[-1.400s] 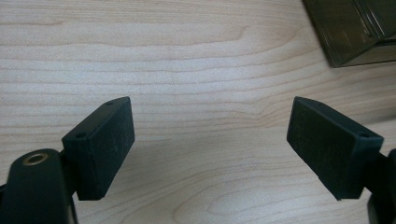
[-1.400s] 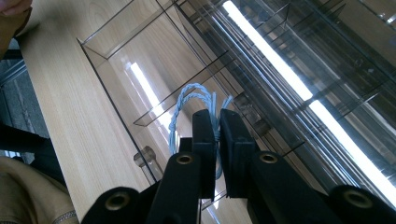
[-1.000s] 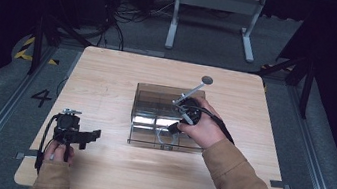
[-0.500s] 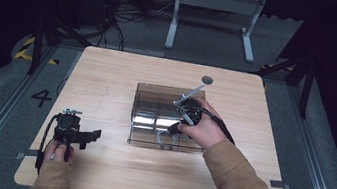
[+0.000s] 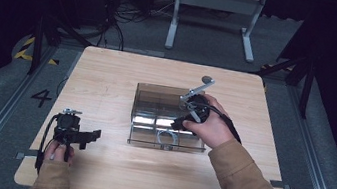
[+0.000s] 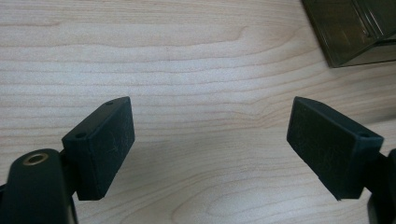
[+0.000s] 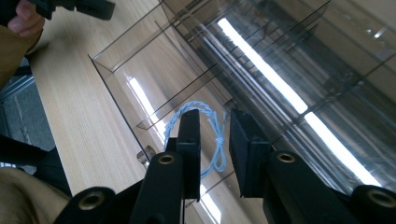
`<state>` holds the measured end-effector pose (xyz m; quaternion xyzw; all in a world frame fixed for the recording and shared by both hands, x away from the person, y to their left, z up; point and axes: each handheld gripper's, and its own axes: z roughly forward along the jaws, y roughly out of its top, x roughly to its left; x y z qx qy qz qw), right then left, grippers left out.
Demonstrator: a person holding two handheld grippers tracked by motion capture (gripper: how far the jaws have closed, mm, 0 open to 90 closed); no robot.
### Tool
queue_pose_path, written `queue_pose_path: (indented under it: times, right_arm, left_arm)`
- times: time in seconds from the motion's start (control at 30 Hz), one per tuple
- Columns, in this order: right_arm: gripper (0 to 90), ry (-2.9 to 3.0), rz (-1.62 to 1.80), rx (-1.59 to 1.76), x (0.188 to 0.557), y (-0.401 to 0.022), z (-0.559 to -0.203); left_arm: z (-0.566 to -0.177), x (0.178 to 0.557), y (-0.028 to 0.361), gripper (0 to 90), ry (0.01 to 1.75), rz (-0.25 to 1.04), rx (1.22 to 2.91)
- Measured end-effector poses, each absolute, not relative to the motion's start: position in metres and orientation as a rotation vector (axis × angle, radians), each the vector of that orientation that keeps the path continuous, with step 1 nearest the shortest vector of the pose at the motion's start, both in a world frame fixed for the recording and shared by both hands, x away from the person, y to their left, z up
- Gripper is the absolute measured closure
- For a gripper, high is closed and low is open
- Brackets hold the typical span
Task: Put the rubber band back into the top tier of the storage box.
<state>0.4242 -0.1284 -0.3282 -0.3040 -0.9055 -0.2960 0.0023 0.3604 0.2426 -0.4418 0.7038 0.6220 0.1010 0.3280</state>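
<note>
A smoky clear plastic drawer box point(image 5: 156, 97) stands mid-table with its drawer point(image 5: 166, 146) pulled out toward me. A light blue twisted cord loop point(image 7: 217, 140) lies in a front compartment of the drawer, also seen from above as the cord point(image 5: 168, 136). My right gripper point(image 7: 215, 119) points down into that compartment just over the cord. Its jaws stand a narrow gap apart and the cord shows through the gap, not pinched. From above, the right gripper point(image 5: 178, 124) hangs over the drawer's right part. My left gripper point(image 6: 210, 140) is wide open above bare wood; it sits at the table's front left as the left gripper point(image 5: 90, 138).
The wooden table point(image 5: 108, 80) has bare room left of the box and along its front. A corner of the box point(image 6: 355, 28) shows at the upper right of the left gripper view. The other hand with its gripper point(image 7: 79, 7) shows far off. Dark floor and a stand lie beyond.
The right hand has shifted only slightly over the drawer. The left gripper has not moved.
</note>
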Motion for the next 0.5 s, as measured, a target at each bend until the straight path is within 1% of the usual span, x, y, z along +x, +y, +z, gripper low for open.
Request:
queue_pose_path:
  times: [0.2, 0.5]
  right_arm:
    - [74.5, -2.837, -0.994, -0.991, 0.421, -0.145, -0.316]
    - [73.8, -2.836, -1.028, -1.039, 0.417, -0.167, -0.306]
  left_arm:
    - [-0.442, 0.36, 0.243, 15.9, 1.633, 0.262, 1.841]
    - [-0.442, 0.359, 0.245, 15.9, 1.645, 0.264, 1.835]
